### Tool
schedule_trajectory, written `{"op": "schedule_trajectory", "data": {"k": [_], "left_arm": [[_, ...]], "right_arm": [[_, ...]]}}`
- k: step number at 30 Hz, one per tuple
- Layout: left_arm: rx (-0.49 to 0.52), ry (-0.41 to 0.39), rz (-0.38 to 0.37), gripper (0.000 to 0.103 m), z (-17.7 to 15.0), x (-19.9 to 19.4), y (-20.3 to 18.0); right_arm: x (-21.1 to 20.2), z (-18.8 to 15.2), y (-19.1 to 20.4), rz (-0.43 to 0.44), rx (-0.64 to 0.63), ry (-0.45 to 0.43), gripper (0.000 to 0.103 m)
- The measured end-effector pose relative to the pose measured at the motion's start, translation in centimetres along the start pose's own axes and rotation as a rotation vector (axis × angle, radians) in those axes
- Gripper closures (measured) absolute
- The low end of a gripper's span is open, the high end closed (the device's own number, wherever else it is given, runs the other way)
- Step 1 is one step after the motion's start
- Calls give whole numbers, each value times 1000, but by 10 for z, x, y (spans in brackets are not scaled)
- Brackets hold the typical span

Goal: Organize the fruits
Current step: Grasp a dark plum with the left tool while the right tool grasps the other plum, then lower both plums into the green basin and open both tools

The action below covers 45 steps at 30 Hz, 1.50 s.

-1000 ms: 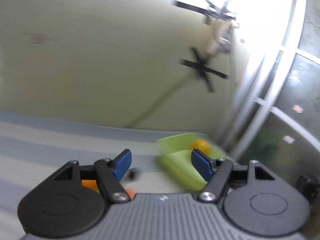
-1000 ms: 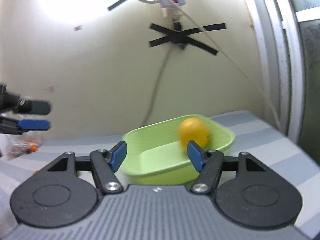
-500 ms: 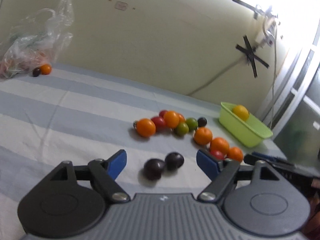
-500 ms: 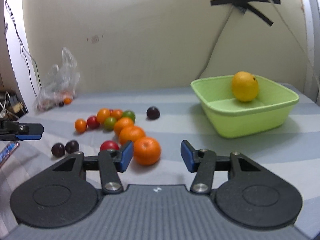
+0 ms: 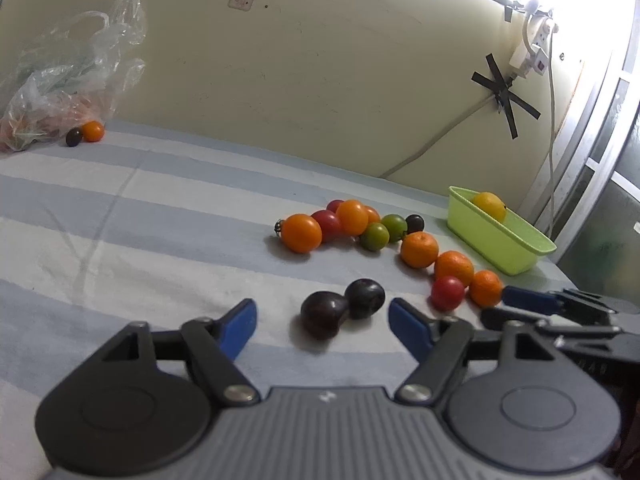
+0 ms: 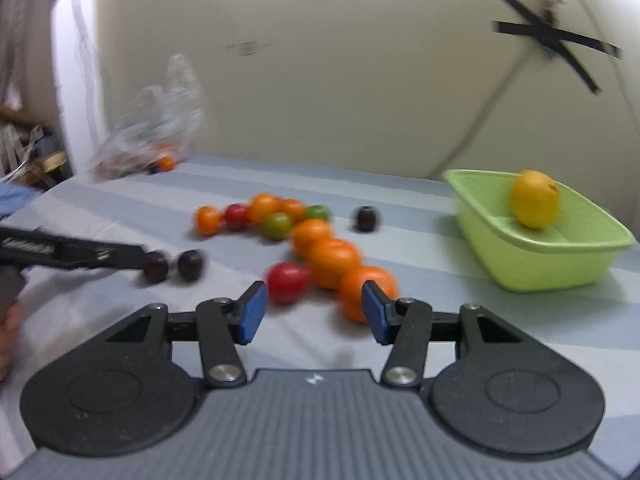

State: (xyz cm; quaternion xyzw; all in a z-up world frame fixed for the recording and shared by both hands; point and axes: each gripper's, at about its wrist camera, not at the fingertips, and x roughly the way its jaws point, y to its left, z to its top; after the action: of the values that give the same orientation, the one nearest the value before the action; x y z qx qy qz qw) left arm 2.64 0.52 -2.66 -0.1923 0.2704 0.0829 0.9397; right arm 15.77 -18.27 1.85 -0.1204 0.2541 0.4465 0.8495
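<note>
A row of orange, red and green fruits (image 5: 352,224) lies on the striped cloth, also in the right wrist view (image 6: 320,248). Two dark plums (image 5: 340,310) lie just ahead of my open, empty left gripper (image 5: 322,320). A green tub (image 5: 500,236) at the right holds one yellow fruit (image 5: 490,205); it also shows in the right wrist view (image 6: 536,204). My right gripper (image 6: 314,312) is open and empty, just short of a red tomato (image 6: 286,282) and an orange (image 6: 366,292).
A clear plastic bag (image 5: 60,88) with produce sits at the far left by the wall, with an orange (image 5: 93,131) and a dark fruit beside it. A lone dark plum (image 6: 367,218) lies near the tub. A cable runs down the wall.
Both grippers have pulled back from the tub and turned toward the fruits on the cloth. The left one has come closer to the two dark plums, the right one to the oranges.
</note>
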Motion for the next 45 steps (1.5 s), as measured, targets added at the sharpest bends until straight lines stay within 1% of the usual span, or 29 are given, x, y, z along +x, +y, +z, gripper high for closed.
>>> {"op": "schedule_trajectory", "data": {"k": [1, 2, 3, 4, 5, 7, 8, 9, 12, 14, 16, 17, 18, 19, 20, 24, 27, 29, 30, 31, 33, 35, 37, 40, 44, 45], "left_arm": [[-2, 3, -7, 38, 0, 1, 0], [-4, 3, -12, 41, 0, 1, 0], [-4, 6, -16, 45, 0, 2, 0], [-5, 9, -15, 47, -1, 3, -2], [-7, 13, -17, 49, -1, 4, -2], [-15, 12, -24, 49, 0, 7, -2], [-19, 11, -25, 51, 1, 8, -2], [-22, 11, -29, 62, 2, 9, -1], [-44, 13, -31, 76, 3, 9, 5], [-75, 18, -50, 76, 3, 8, 12], [-106, 10, -51, 76, 2, 6, 18], [-116, 10, -44, 71, 3, 5, 20], [-130, 15, -26, 57, 3, 5, 20], [-133, 15, -16, 52, 3, 6, 20], [-125, 12, -18, 50, 2, 7, 18], [-99, 18, -24, 46, 2, 10, 7], [-68, 21, -26, 46, 2, 13, -4], [-24, 27, 1, 46, 1, 17, -14], [-1, 29, 24, 48, 1, 21, -18], [17, 31, 40, 51, 1, 24, -21], [42, 34, 66, 72, 2, 29, -25], [31, 48, 58, 72, 7, 33, -28], [21, 57, 12, 72, 15, 37, -36], [49, 57, -68, 72, 36, 48, -65], [75, 58, -238, 72, 72, 71, -121], [89, 56, -266, 72, 78, 78, -135]], "right_arm": [[4, 1, 7, 13, -17, 9, 49], [8, 2, 13, 26, -35, 15, 49], [12, 4, 20, 42, -59, 19, 52], [15, 6, 26, 58, -85, 20, 53], [19, 8, 34, 75, -119, 17, 54], [28, 12, 47, 88, -175, 19, 56], [34, 13, 53, 91, -188, 23, 56], [39, 16, 57, 96, -195, 26, 57], [54, 24, 62, 130, -198, 37, 56], [63, 28, 65, 143, -200, 47, 57], [70, 30, 64, 167, -191, 49, 57], [70, 30, 61, 187, -180, 44, 57], [71, 31, 59, 201, -166, 49, 63], [71, 31, 58, 206, -158, 61, 70], [72, 31, 57, 209, -149, 76, 74], [59, 23, 47, 228, -106, 74, 75], [42, 16, 37, 201, -73, 59, 75], [28, 9, 30, 177, -66, 41, 75], [20, 6, 26, 166, -66, 31, 75], [14, 3, 23, 157, -64, 25, 75], [1, -3, 13, 137, -46, 15, 75], [-10, -7, 2, 112, -17, -4, 75], [-22, -6, -13, 71, 12, -46, 75], [-37, 2, -44, -16, 63, -121, 75], [-45, 16, -88, -156, 90, -196, 75], [-45, 19, -100, -186, 98, -210, 75]]}}
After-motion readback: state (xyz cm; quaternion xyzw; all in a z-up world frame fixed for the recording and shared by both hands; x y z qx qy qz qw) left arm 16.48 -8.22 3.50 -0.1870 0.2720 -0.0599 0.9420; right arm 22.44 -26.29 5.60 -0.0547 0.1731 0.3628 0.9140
